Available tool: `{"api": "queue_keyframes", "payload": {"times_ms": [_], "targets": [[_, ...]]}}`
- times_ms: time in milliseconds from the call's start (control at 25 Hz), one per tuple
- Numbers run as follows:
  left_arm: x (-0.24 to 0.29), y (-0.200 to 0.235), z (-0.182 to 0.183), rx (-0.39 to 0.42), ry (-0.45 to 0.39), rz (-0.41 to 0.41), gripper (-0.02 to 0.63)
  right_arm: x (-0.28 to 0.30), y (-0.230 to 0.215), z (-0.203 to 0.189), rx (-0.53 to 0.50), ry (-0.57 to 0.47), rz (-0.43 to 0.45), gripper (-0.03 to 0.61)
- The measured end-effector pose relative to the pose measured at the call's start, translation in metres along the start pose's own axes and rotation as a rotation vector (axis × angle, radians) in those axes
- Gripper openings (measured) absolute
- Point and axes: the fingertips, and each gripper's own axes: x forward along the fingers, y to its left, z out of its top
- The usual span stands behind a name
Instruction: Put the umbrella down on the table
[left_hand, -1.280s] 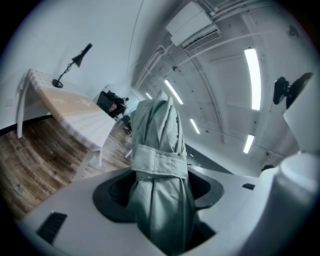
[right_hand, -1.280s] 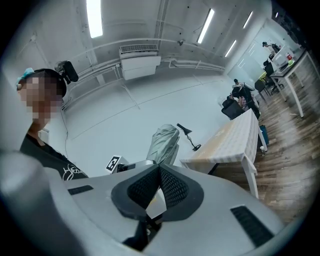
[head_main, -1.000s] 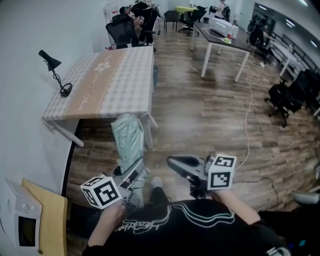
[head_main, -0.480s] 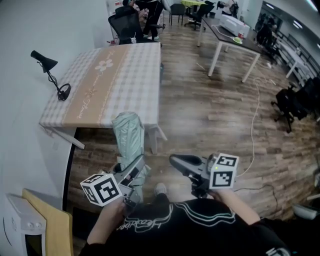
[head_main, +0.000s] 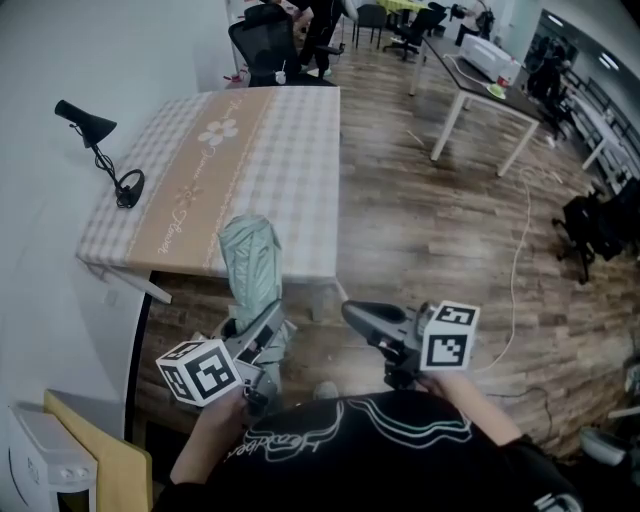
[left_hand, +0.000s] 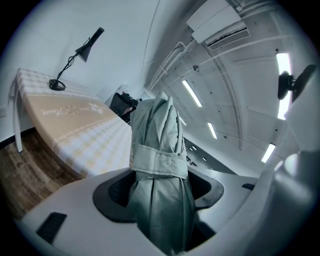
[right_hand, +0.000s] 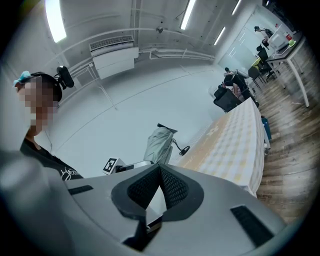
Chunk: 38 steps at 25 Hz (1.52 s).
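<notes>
A folded pale green umbrella (head_main: 250, 262) stands upright in my left gripper (head_main: 270, 326), whose jaws are shut on its lower part; a strap wraps the cloth just above the pads. In the left gripper view the umbrella (left_hand: 159, 160) fills the space between the jaws of that gripper (left_hand: 160, 192). The checked, beige-striped table (head_main: 290, 170) lies just ahead, its near edge behind the umbrella's top. My right gripper (head_main: 357, 316) is held level to the right, shut with nothing in it. In the right gripper view its pads (right_hand: 170, 186) meet, with the umbrella (right_hand: 159, 142) and table (right_hand: 235, 145) beyond.
A black desk lamp (head_main: 98, 135) stands on the table's left edge by the white wall. An office chair (head_main: 265, 45) is at the table's far end. A white desk (head_main: 480, 85), a black chair (head_main: 590, 215) and a floor cable (head_main: 515, 270) are to the right.
Both grippers have come closer to the table, which now lies nearer in the head view. The left gripper's hold on the umbrella is unchanged; the right stays shut.
</notes>
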Motion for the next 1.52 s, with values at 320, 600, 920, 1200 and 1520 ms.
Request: {"api": "queue_keyframes", "payload": {"times_ms": [320, 600, 920, 1200, 1520], "targets": [[0.008, 0.027, 0.013, -0.016, 0.003, 0.034, 0.265, 0.021, -0.020, 0.009, 0.010, 0.008, 0.005, 0.012], [0.024, 0.045, 0.019, -0.037, 0.015, 0.063, 0.265, 0.031, -0.044, 0.019, 0.038, 0.008, 0.014, 0.012], [0.050, 0.068, 0.040, -0.048, 0.007, 0.109, 0.266, 0.049, -0.076, 0.044, 0.055, 0.016, 0.040, 0.012], [0.080, 0.088, 0.067, -0.055, -0.009, 0.151, 0.267, 0.067, -0.115, 0.070, 0.074, 0.034, 0.057, 0.012], [0.121, 0.115, 0.100, -0.037, -0.019, 0.223, 0.266, 0.089, -0.166, 0.098, 0.106, 0.075, 0.076, 0.012]]}}
